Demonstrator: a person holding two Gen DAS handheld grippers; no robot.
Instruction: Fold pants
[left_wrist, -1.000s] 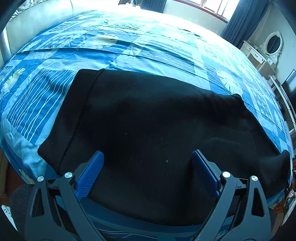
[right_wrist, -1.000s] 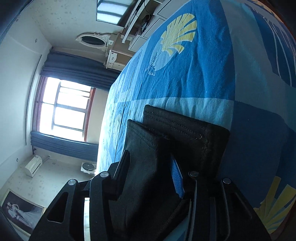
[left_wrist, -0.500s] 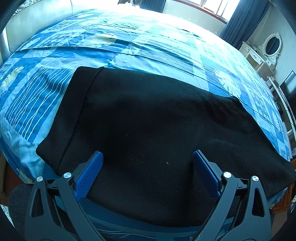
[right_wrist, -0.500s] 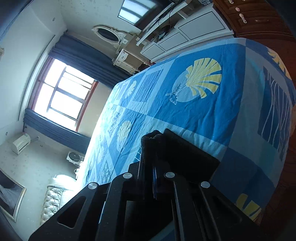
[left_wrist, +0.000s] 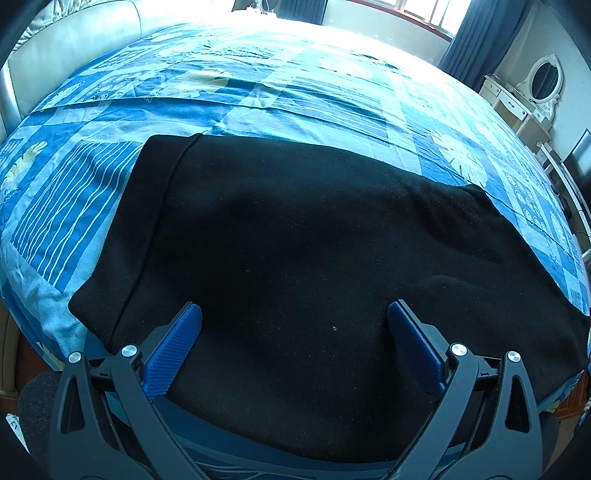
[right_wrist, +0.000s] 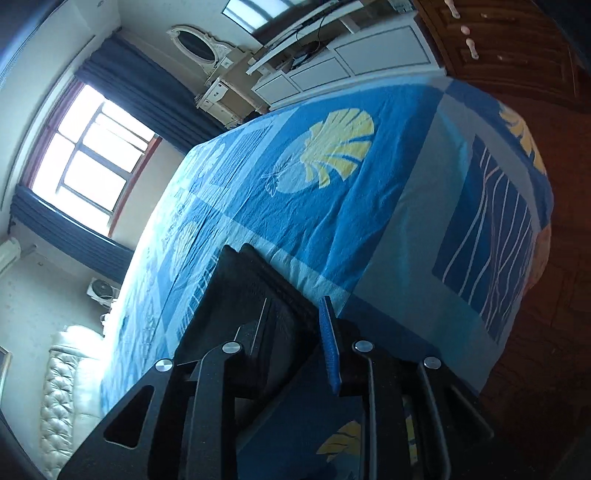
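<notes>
Left wrist view first: our left tongs (left_wrist: 293, 325) hang wide open over the black pants (left_wrist: 295, 240), pads not touching the cloth. The pants lie flat across the near part of the bed (left_wrist: 295, 92), long way left to right. Their near edge runs right along the bed's near edge, and the right end reaches the bed's right border. The left end stops short, so a strip of blue patterned bedspread (left_wrist: 59, 206) shows there. Behind the pants the whole far half of the bed is free. A pale padded headboard (left_wrist: 74, 55) closes off the far left, and a white dresser with an oval mirror (left_wrist: 543, 79) stands off to the right.

Right wrist view: our right tongs (right_wrist: 295, 328) have just been opening. They sit partly open around the folded hem end of the pants (right_wrist: 258, 288), but we can't tell whether the pads still pinch it. The blue pad (right_wrist: 328, 347) shows edge-on. Past the hem there's open bedspread (right_wrist: 369, 206) out to the bed's corner, then dark wooden floor (right_wrist: 554, 332) on the right. White cabinets (right_wrist: 351, 59) stand beyond the bed, and we can't see inside them.
</notes>
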